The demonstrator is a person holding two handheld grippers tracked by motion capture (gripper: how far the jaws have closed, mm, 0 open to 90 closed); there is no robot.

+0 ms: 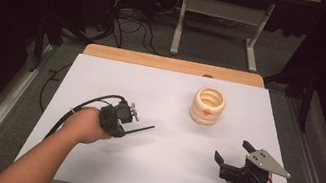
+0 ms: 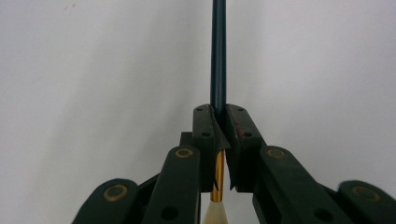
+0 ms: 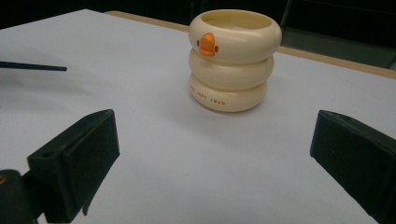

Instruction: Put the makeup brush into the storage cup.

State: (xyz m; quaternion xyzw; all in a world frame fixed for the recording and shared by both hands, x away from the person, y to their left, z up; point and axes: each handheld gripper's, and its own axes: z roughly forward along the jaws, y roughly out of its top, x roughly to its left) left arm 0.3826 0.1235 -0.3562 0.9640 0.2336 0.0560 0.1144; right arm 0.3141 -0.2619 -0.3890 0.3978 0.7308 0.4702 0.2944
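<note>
Left gripper (image 1: 125, 126), at lower left of centre in the high view, is clamped on a thin dark brush (image 1: 140, 129) whose handle projects level toward the right of the frame. The cream ring-stacked holder (image 1: 208, 106) stands upright at upper right of centre, well apart from the handle tip and up-right of it. Right gripper (image 1: 233, 152), at lower right, rests with jaws spread and nothing between them; it lies nearer the holder than the left one does.

In the left gripper view, the jaws press on the brush (image 2: 218, 56): the dark handle runs straight up the frame, and a gold ferrule and pale bristles show at bottom centre.

In the right gripper view, the holder (image 3: 233, 60) sits at upper centre, mouth up, and the handle tip (image 3: 32, 66) enters at the left edge, apart from it. Judged next: tilt the handle and bring it over the mouth.
</note>
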